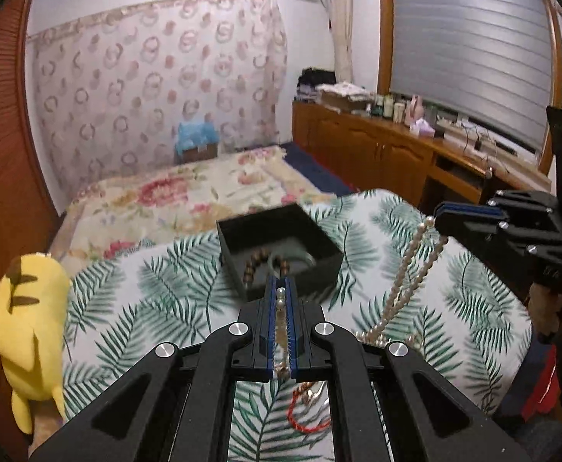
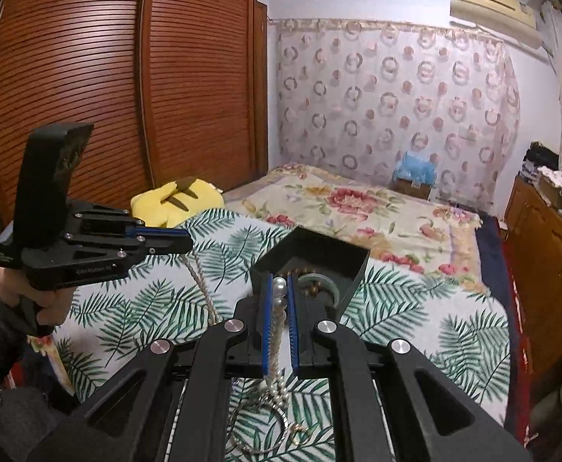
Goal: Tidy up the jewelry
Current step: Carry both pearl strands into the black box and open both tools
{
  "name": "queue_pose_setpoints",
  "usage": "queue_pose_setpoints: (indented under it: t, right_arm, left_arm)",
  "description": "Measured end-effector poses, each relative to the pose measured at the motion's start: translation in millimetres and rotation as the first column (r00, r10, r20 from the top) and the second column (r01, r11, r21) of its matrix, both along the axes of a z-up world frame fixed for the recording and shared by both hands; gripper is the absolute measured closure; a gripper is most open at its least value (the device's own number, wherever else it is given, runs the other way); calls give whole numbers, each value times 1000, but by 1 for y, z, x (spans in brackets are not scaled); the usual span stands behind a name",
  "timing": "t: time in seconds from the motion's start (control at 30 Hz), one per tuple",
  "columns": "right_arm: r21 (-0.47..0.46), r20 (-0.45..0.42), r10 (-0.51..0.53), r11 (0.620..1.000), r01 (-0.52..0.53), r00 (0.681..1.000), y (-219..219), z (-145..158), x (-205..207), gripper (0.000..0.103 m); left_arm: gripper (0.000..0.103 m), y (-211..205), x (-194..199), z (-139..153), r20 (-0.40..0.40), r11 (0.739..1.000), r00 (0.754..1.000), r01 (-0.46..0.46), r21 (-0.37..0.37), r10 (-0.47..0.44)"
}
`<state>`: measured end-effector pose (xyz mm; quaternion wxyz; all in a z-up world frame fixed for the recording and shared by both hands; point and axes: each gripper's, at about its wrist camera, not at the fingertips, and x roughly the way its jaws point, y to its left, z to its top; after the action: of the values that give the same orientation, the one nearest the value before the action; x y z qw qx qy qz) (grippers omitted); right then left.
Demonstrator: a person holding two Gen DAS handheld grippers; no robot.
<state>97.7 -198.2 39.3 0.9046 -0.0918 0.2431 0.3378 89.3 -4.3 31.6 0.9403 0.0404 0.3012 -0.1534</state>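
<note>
We hold a pearl necklace (image 1: 415, 269) strung between both grippers, lifted above the leaf-print bedspread (image 1: 158, 300). The left gripper (image 1: 281, 292) has its blue-padded fingers (image 1: 268, 308) clamped on a few round, glossy beads, and the right gripper (image 2: 280, 288) pinches another stretch of the same strand, the pearls showing between its ribbed fingers (image 2: 267, 308). Just beyond both grippers sits a square black box (image 1: 281, 246) on the bedspread, with a brown bead bracelet (image 1: 258, 263) and a smooth pale green bangle (image 2: 321, 283) inside. Nearer us than the box, a red cord bracelet (image 1: 304, 419) and a thin metal ring (image 2: 258, 427) lie on the fabric.
</note>
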Motion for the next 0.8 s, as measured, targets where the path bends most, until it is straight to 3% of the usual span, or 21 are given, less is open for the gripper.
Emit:
queue_pose_setpoints:
  t: [0.3, 0.8]
  right_arm:
    - [0, 38, -23, 1000, 23, 999, 2, 26, 18, 94]
    - [8, 97, -55, 998, 55, 994, 7, 59, 61, 94]
  left_arm:
    - [99, -3, 18, 29, 24, 999, 1000, -16, -32, 17]
    - [99, 2, 39, 58, 80, 999, 996, -34, -16, 35]
